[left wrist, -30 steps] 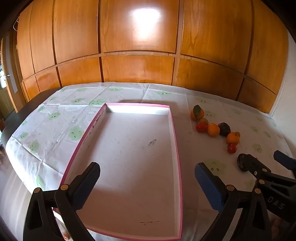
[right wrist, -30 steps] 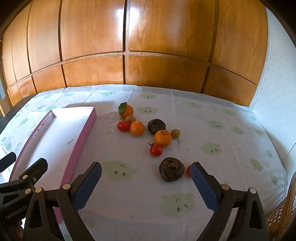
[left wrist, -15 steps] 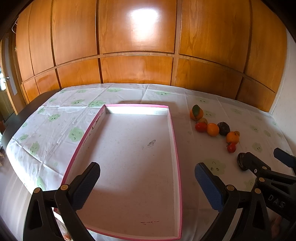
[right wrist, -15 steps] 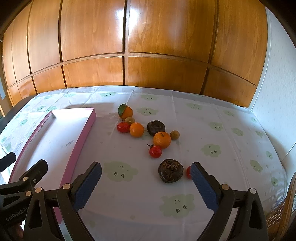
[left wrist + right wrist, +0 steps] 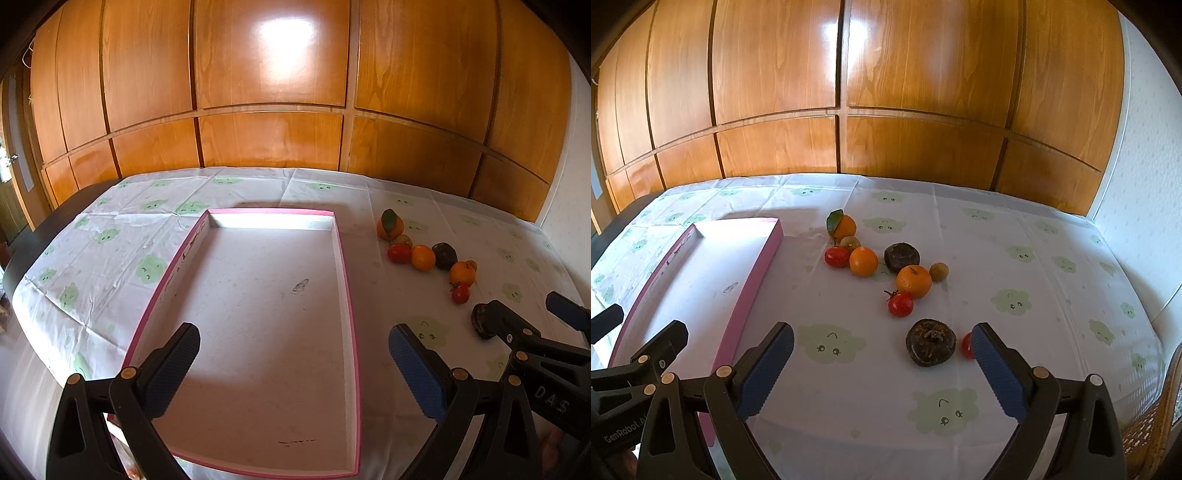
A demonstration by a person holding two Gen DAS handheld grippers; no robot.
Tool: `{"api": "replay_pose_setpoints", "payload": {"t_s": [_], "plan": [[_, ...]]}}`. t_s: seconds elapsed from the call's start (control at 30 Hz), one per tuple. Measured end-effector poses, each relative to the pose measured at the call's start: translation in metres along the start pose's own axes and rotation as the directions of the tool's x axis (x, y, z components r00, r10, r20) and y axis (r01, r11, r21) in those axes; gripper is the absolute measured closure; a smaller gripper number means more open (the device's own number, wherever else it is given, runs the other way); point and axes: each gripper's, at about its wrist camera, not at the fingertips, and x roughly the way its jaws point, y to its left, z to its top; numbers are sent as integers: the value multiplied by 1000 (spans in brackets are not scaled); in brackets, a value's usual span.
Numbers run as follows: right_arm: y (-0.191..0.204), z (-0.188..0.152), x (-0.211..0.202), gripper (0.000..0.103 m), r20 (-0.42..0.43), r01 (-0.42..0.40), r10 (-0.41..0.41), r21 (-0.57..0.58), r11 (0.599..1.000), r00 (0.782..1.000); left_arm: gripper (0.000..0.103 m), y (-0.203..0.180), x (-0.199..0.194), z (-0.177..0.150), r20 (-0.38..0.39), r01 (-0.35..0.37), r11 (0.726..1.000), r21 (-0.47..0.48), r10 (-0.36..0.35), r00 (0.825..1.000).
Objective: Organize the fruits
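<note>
Since a second ago we see our right gripper (image 5: 882, 360) edge slightly closer to the wrinkled dark fruit (image 5: 931, 347); both it and the left gripper (image 5: 293, 360) stay spread wide, holding nothing. Glossy round fruits (image 5: 863, 261) lie right of the shallow pink-rimmed cardboard tray (image 5: 348, 280).

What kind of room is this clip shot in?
Probably a home dining or living room: a table under a cloud-print tablecloth, wood-panelled cabinet doors behind it, loose fruit beside a pink tray.
</note>
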Motion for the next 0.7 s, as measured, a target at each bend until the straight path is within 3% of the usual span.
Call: {"api": "replay_pose_setpoints", "payload": {"t_s": [0.43, 0.5, 0.7], "plan": [[-5, 3, 1, 5, 10, -13, 13, 8, 1000, 1000, 0, -3, 0, 0, -5, 14, 1000, 5, -14, 1000], [-7, 5, 3, 5, -6, -5, 5, -22, 1000, 1000, 0, -5, 0, 1, -7, 35, 999, 9, -35, 999], [-44, 36, 9, 5, -29, -109, 108, -35, 993, 994, 0, -3, 4, 10, -35, 175, 984, -47, -176, 984]]}}
